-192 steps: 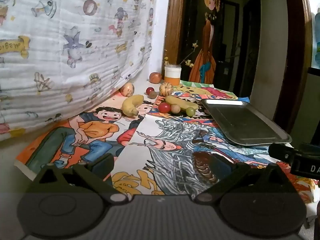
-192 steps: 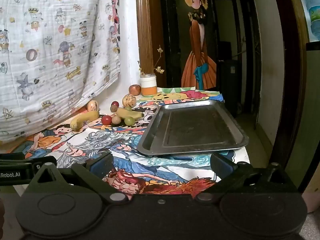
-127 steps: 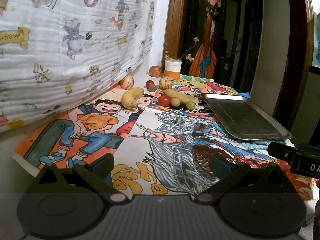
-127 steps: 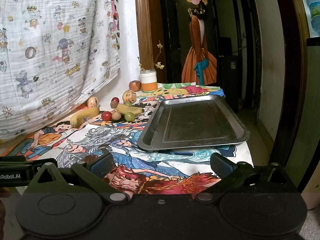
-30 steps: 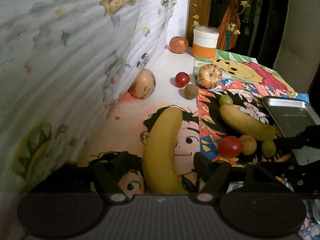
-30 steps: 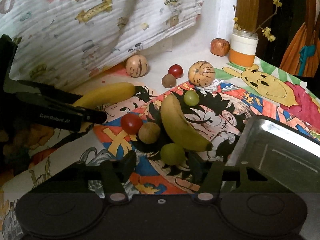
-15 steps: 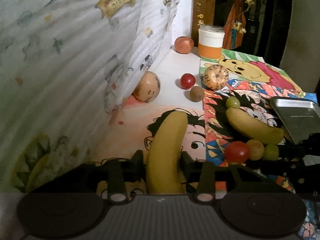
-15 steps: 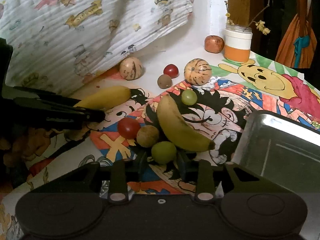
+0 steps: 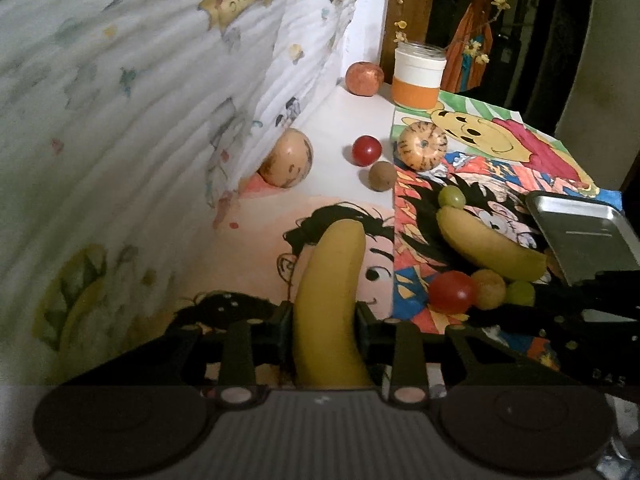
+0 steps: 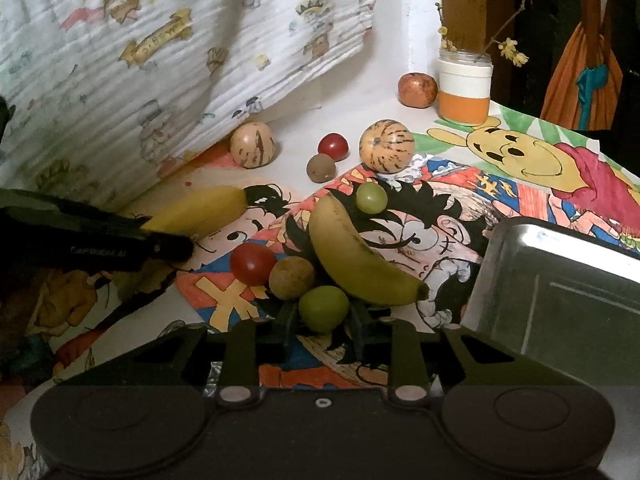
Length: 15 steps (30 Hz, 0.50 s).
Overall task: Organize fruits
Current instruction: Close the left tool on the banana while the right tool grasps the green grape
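The left gripper [image 9: 324, 328] has its two dark fingers [image 9: 282, 330] pressed against the sides of a yellow banana [image 9: 330, 300], and the jaws are closing on it; the fruit runs lengthwise between them, its far end pointing away over a cartoon face drawn on the table covering [image 9: 344, 184]. The right gripper [image 10: 323, 322] clamps a green grape [image 10: 323, 308], one finger [image 10: 286, 324] on each side of the round fruit, which sits right at the fingertips. Touching that grape are a tan round fruit [image 10: 291, 278] and, beside it, a red cherry tomato [image 10: 253, 263]. A second, greener banana [image 10: 352, 256] lies just beyond, with another green grape [image 10: 372, 197] at its far tip. To the right a metal tray [image 10: 560, 292] rests on the colourful drawings. Farther back sit a small brown fruit [image 10: 321, 167], a second red tomato [image 10: 333, 146], two striped pale melons [image 10: 386, 145] and [image 10: 252, 145], a reddish apple [image 10: 417, 89] and an orange-and-white jar [image 10: 464, 92] holding twigs. A printed white cloth [image 10: 160, 40] hangs along the left.
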Each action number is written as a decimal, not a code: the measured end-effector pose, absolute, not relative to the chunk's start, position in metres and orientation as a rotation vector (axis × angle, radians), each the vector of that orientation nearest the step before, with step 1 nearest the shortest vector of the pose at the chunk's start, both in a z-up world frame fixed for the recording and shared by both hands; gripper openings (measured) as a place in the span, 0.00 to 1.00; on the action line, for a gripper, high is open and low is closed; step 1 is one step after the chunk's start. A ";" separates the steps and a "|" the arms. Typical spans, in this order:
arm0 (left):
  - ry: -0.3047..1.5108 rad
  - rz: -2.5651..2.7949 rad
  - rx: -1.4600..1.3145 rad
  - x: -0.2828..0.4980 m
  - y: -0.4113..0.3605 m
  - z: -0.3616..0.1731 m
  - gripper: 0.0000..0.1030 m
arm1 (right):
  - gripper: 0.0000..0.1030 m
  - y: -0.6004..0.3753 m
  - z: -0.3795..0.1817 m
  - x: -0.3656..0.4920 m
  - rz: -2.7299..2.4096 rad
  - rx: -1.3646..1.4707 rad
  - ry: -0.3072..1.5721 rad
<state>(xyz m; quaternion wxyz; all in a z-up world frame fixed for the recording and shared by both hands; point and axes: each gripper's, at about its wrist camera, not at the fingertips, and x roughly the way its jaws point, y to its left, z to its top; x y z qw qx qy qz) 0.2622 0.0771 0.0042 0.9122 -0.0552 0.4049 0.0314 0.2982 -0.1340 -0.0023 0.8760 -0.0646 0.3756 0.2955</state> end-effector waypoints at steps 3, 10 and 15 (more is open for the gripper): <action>0.851 0.055 -0.163 0.257 0.080 0.007 0.34 | 0.28 -0.137 -0.001 0.295 0.629 -0.119 0.790; 0.896 0.002 -0.293 0.243 0.083 0.011 0.34 | 0.28 -0.142 0.002 0.280 0.670 -0.111 0.790; 0.906 0.008 -0.347 0.234 0.083 0.011 0.34 | 0.28 -0.151 0.007 0.270 0.682 -0.099 0.781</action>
